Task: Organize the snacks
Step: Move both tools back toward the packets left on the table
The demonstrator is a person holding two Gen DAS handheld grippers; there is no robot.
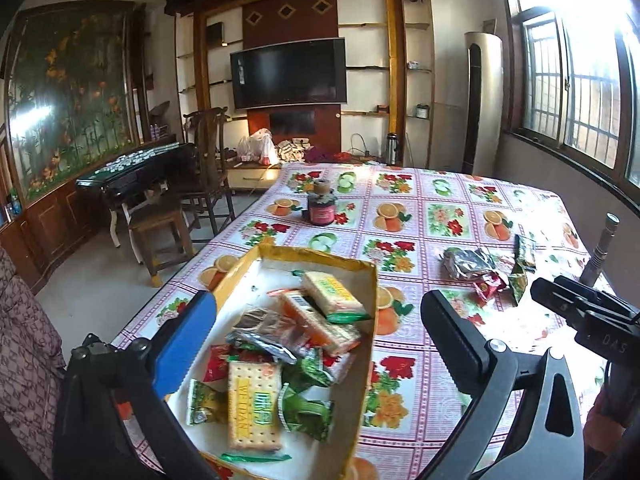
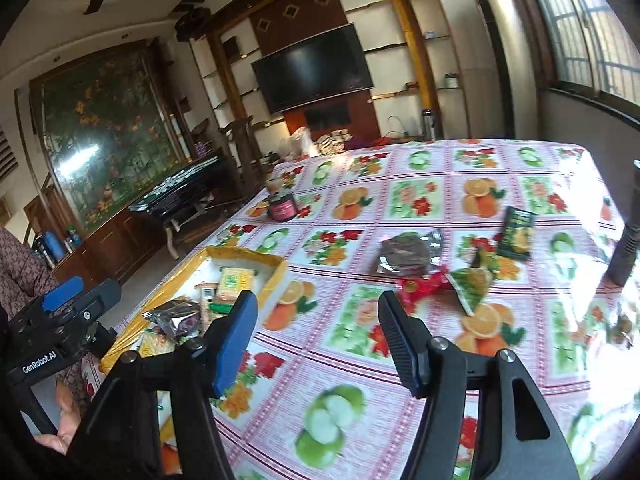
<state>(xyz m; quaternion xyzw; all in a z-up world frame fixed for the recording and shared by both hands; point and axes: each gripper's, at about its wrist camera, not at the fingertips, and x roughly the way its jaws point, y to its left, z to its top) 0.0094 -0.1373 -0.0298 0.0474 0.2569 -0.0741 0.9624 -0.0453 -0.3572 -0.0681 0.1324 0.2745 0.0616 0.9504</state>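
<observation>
Window [image 1: 576, 80] glare blows out right; fisheye edges warp.

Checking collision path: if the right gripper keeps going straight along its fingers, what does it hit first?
Probably the bare tablecloth. Right gripper is open, empty and angled down. Loose snacks, red packet nearest, lie beyond and right. Depth uncertain.

We see a yellow-rimmed box [image 1: 362, 268] piled with wrapped biscuits [image 1: 254, 406]; silver [image 2: 408, 256], red [image 2: 420, 286] and green packets [image 2: 518, 232] lie loose on the tablecloth.

Fruit-and-flower checked tablecloth [image 1: 424, 216], yellow-rimmed white box [image 1: 362, 270], green-orange snack packets [image 1: 320, 316]
</observation>
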